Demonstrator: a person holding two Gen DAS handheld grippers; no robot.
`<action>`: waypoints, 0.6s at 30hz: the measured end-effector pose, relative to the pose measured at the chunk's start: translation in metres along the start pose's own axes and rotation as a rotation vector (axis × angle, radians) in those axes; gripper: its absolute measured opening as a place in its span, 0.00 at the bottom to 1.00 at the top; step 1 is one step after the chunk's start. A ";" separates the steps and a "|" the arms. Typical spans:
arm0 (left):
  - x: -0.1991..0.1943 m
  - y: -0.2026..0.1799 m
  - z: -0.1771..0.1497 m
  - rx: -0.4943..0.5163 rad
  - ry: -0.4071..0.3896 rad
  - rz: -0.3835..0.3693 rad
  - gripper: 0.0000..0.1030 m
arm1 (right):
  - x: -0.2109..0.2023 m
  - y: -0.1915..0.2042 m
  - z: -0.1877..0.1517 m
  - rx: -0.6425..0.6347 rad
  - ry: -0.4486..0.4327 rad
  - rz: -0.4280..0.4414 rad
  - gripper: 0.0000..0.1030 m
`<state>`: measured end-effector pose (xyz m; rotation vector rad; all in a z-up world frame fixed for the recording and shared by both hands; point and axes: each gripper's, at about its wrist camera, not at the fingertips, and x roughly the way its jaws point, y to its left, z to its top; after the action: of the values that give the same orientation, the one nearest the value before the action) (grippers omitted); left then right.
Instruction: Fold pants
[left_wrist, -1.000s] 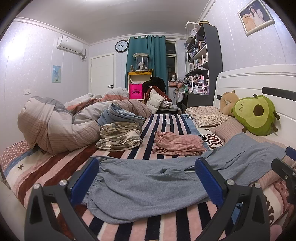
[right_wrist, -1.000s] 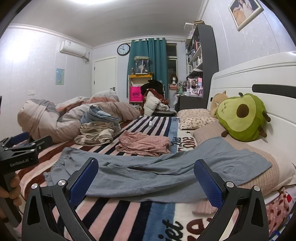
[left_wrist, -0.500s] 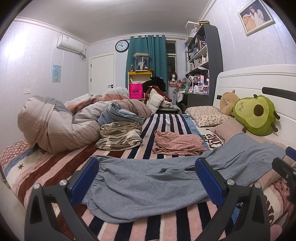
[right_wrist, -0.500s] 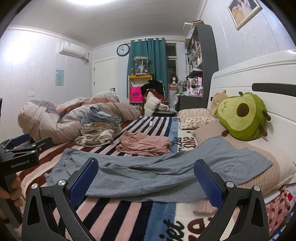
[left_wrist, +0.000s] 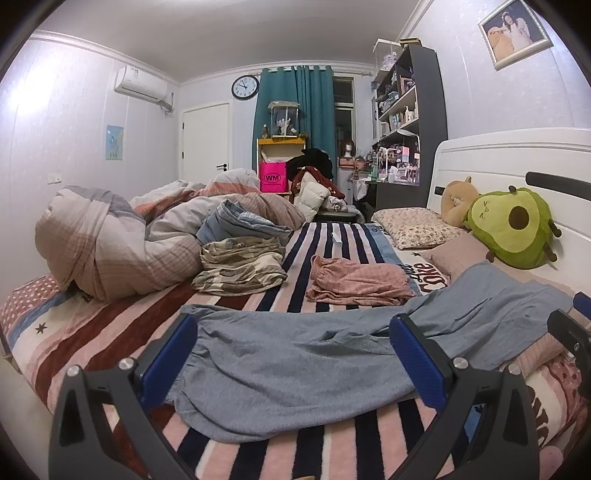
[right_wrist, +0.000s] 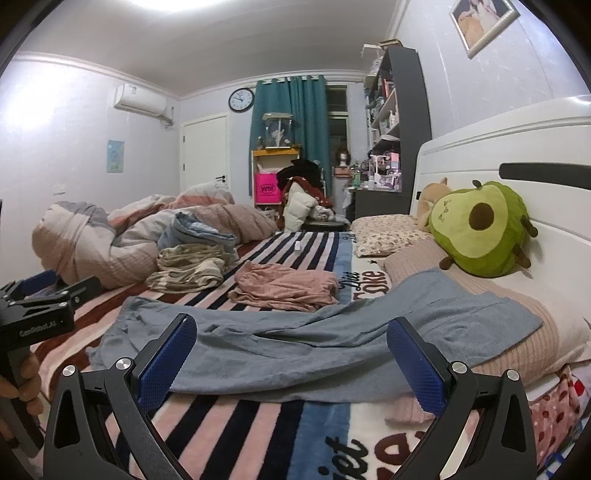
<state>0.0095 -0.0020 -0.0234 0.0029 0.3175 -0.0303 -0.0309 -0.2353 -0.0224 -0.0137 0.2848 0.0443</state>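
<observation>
Across the lower middle of the frame, the grey pants (left_wrist: 295, 362) are lying unfolded on the bed (left_wrist: 92, 332). Nothing is changing from before: left tongs (left_wrist: 293, 354) and right tongs (right_wrist: 291, 354) are staying wide and empty, so folding is not starting yet.

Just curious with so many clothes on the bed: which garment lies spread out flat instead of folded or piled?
The grey-blue pants, stretched lengthwise across the striped blanket nearest both grippers. The pink garment lies folded; the camouflage-patterned one sits heaped.
</observation>
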 end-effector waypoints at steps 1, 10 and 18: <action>0.001 0.001 -0.001 -0.004 0.002 -0.002 0.99 | 0.003 -0.004 -0.002 0.003 0.001 0.003 0.99; 0.030 0.040 -0.025 -0.086 0.102 0.024 0.99 | 0.023 0.000 -0.016 0.104 -0.031 -0.016 1.00; 0.088 0.102 -0.088 -0.249 0.340 0.080 0.99 | 0.081 -0.007 -0.049 0.078 -0.002 0.000 1.00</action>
<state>0.0689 0.0980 -0.1343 -0.2281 0.6592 0.0901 0.0330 -0.2397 -0.0918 0.0642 0.2844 0.0333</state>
